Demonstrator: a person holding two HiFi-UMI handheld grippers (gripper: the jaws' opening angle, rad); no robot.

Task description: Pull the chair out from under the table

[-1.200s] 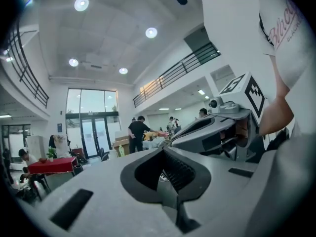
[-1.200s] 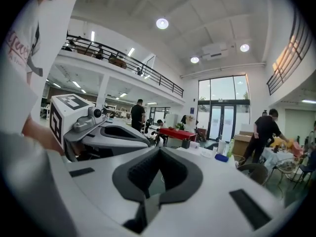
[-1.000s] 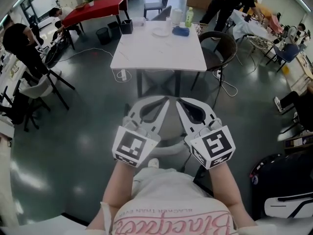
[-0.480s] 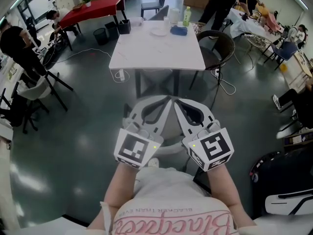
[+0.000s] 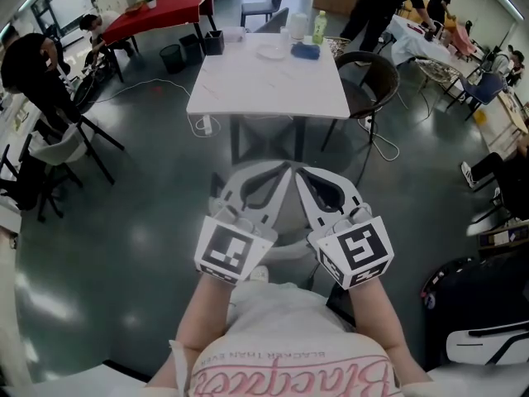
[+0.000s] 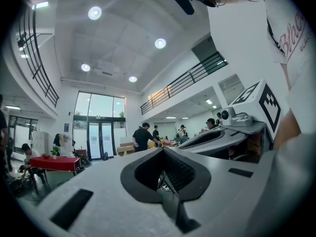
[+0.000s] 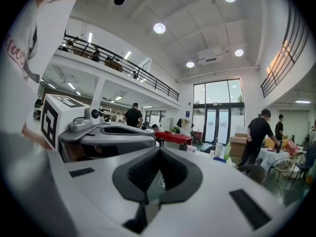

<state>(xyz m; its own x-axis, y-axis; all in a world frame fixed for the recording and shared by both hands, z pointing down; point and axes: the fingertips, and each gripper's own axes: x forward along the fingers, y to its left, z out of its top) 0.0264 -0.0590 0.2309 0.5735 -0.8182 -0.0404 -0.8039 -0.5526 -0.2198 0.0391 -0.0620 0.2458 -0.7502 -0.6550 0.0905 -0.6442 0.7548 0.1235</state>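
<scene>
A white table point(image 5: 248, 89) stands ahead on the grey floor. A dark round-backed chair point(image 5: 369, 77) sits at its right side, seat close to the table edge. Another grey chair point(image 5: 263, 7) stands at the far end. My left gripper point(image 5: 283, 172) and right gripper point(image 5: 299, 172) are held level, side by side, well short of the table. Both are shut with nothing between the jaws. Beneath them lies a pale rounded seat point(image 5: 285, 252), mostly hidden. The left gripper view shows the left gripper point(image 6: 163, 149) shut, and the right gripper view shows the right gripper point(image 7: 159, 149) shut.
On the table stand a green bottle point(image 5: 319, 27), a plate point(image 5: 271, 54) and a blue item point(image 5: 305, 52). A red table point(image 5: 161, 11) and bins point(image 5: 183, 55) are at the far left. Black chairs point(image 5: 58, 151) line the left, a black bag point(image 5: 471, 304) lies at the right. People stand around the edges.
</scene>
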